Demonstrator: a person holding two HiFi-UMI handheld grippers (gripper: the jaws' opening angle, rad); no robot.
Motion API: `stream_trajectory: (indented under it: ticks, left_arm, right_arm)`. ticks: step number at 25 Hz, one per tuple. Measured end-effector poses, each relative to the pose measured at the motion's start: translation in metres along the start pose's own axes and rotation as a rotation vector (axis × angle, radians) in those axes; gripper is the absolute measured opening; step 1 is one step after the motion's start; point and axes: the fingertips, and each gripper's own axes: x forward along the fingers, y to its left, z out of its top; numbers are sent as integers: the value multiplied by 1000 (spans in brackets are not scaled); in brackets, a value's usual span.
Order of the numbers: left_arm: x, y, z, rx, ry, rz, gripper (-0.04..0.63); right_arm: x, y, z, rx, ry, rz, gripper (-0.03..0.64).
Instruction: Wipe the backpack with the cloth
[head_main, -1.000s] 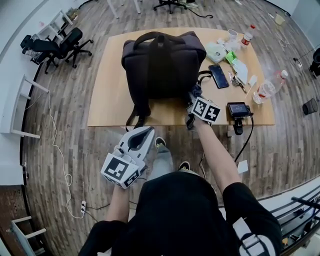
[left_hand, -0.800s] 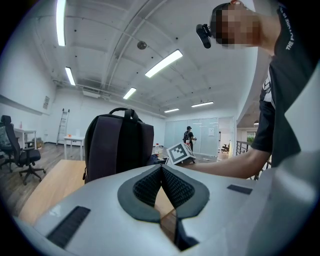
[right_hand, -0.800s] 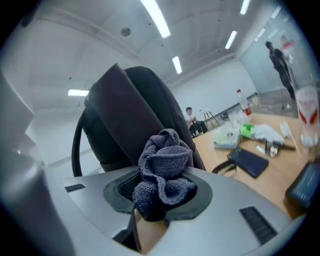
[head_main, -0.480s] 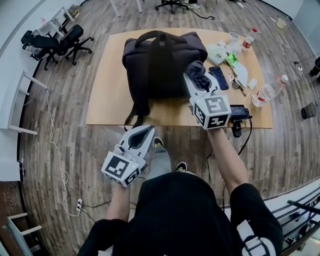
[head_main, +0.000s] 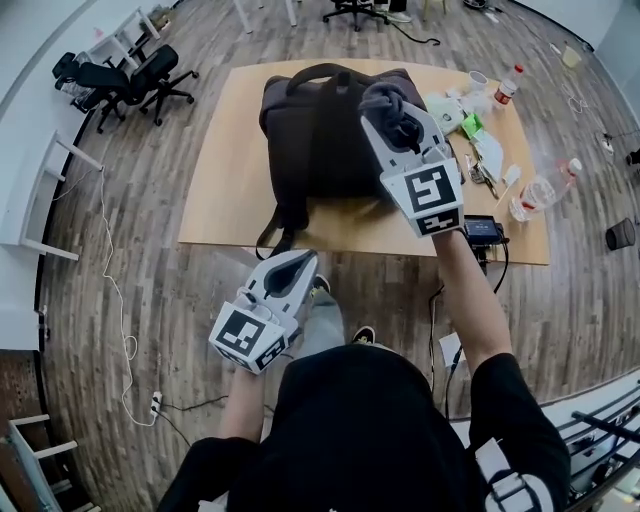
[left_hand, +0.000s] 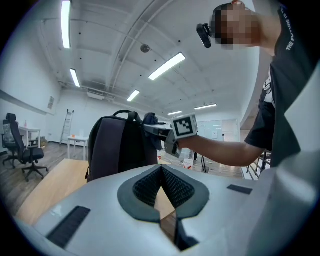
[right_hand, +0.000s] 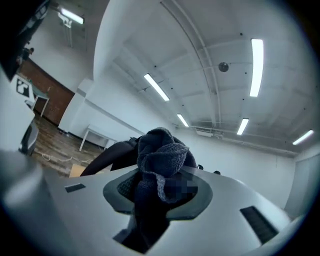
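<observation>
The dark backpack (head_main: 320, 140) stands upright in the middle of the wooden table (head_main: 225, 190), at the person's twelve o'clock. At its one o'clock, up by its top, the right gripper (head_main: 396, 122) is clamped on a bunched dark-blue cloth (head_main: 388, 100). The left gripper (head_main: 290, 270) hangs at the pack's six o'clock, off the table edge, jaws together and empty.

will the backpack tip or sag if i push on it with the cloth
Probably tips easily: the backpack stands upright on the table, unsupported. Its fabric sides look soft, so likely to give under the cloth. Loose straps may drag.
</observation>
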Motion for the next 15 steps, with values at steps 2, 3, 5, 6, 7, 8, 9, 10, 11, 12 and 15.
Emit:
stream_trajectory:
  ticks: [2,3,5,6,7,8,9,10,11,12,15]
  left_arm:
    - [-5,4,-1,-5,3,14,18]
    - [-7,6,-2,-8,6,18,18]
    - [-9,8,-8,-11,16,18,18]
    - [-9,8,-11,-10,24,14,18]
    - [-8,6,-13,-8,33,7,18]
    - [-8,5,-15,-6,40,1,18]
    - [-7,4,-15,-4,47,-5,18]
    - [-6,3,-16,-2,52,-9,18]
    - [-5,2,-16,0,55,-12,18]
    - [-5,2,-16,1,58,-15,18]
    - [-6,4,-15,8,68,-10,18]
  right_arm:
    - [-13,18,-30,-81,61,17,124]
    - [-17,26,-51,-105,100,30,124]
    - [-21,39,-98,-96,155,57,124]
    - [-22,45,-121,-82,178,70,124]
    - [-23,50,-146,-67,211,84,124]
    - [-24,56,-171,-49,260,102,124]
    - [-25,62,-198,-33,322,122,124]
    - [-27,68,-227,-18,396,142,124]
    - [-30,74,-257,-5,478,163,124]
    - [-35,81,-285,4,561,183,124]
    - [-51,101,-347,25,751,234,124]
